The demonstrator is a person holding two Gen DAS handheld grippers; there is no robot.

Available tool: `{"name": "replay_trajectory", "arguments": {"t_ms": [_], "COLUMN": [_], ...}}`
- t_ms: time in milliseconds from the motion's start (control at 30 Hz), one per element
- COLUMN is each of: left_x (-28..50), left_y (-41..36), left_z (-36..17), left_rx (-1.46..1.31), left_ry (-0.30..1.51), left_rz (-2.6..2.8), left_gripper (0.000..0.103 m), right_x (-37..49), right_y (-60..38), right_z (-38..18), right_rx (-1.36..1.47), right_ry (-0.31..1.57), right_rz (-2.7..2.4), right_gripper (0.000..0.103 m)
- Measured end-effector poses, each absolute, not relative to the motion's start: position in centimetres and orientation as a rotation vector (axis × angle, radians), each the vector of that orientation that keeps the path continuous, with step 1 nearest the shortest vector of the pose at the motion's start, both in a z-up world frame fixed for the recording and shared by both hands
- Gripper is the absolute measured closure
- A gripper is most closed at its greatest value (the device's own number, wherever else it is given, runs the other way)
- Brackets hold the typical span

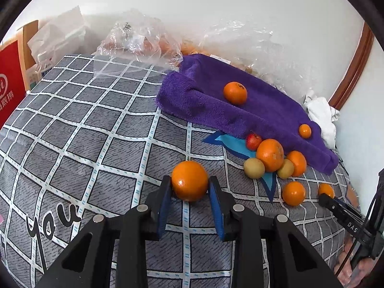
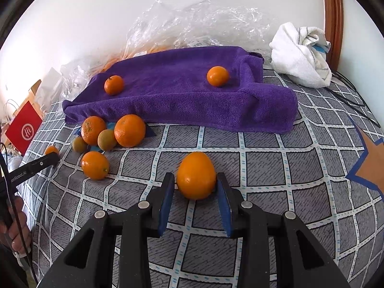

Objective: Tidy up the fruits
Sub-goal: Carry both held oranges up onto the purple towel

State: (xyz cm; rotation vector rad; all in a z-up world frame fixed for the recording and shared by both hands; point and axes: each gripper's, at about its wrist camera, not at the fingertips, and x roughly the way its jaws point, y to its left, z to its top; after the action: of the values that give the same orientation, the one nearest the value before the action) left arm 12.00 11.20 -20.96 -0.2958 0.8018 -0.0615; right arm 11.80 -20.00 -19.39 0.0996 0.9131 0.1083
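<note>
Orange fruit [image 1: 189,180] pinched in left claw [image 1: 190,185], another orange [image 2: 196,174] clamped in right claw [image 2: 195,182], both low over the checked bed cover [image 1: 96,129]. Sorting mid-carry; heading next, likely, for purple towel [image 2: 182,96] at twelve o'clock, needing gentle placement against rolling.

Checked bed cover [image 1: 84,132] lies open left of the purple towel [image 1: 252,110]; clustered fruit [image 1: 270,154] blocks the towel's near edge
</note>
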Motion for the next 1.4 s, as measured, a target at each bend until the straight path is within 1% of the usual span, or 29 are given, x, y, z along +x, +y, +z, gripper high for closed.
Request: {"name": "replay_trajectory", "arguments": {"t_ms": [33, 267, 467, 567, 667, 767, 933, 1000, 1067, 1200, 1400], "left_x": [11.9, 11.7, 11.2, 11.1, 10.8, 11.1, 13.5, 14.9, 16.2, 18.8, 23.2], "left_y": [11.5, 12.6, 13.0, 12.8, 12.7, 12.6, 11.9, 11.3, 11.1, 10.9, 8.7], "left_z": [-20.9, -21.0, -20.5, -20.1, -18.5, -15.9, -12.3, -11.8, -11.7, -12.2, -13.8], "left_rx": [-0.310, -0.382, -0.387, -0.359, -0.333, -0.298, -0.214, -0.163, -0.168, -0.178, -0.084], "left_ry": [0.794, 0.767, 0.722, 0.731, 0.691, 0.632, 0.578, 0.574, 0.575, 0.592, 0.631], "left_rz": [-0.054, -0.086, -0.080, -0.052, -0.069, -0.076, -0.058, -0.022, -0.014, 0.001, 0.029], "left_gripper": [0.074, 0.074, 0.074, 0.074, 0.074, 0.074, 0.074, 0.074, 0.074, 0.074, 0.074], "right_x": [11.8, 11.8, 11.6, 11.5, 11.7, 11.9, 13.8, 15.3, 16.8, 20.0, 23.4], "right_y": [-20.1, -20.4, -20.7, -21.1, -21.4, -21.6, -21.3, -21.0, -20.7, -20.2, -19.5], "right_z": [-19.4, -19.3, -19.2, -19.0, -18.7, -17.3, -13.8, -12.7, -12.1, -12.2, -13.8], "right_rx": [0.106, 0.122, 0.128, 0.143, 0.125, 0.119, 0.103, 0.087, 0.081, 0.080, 0.051], "right_ry": [0.911, 0.903, 0.886, 0.880, 0.896, 0.872, 0.801, 0.775, 0.753, 0.754, 0.770], "right_rz": [0.103, 0.096, 0.050, 0.043, 0.019, 0.018, 0.023, 0.012, 0.009, 0.036, 0.049], "right_gripper": [0.071, 0.071, 0.071, 0.071, 0.071, 0.071, 0.071, 0.071, 0.071, 0.071, 0.071]}}
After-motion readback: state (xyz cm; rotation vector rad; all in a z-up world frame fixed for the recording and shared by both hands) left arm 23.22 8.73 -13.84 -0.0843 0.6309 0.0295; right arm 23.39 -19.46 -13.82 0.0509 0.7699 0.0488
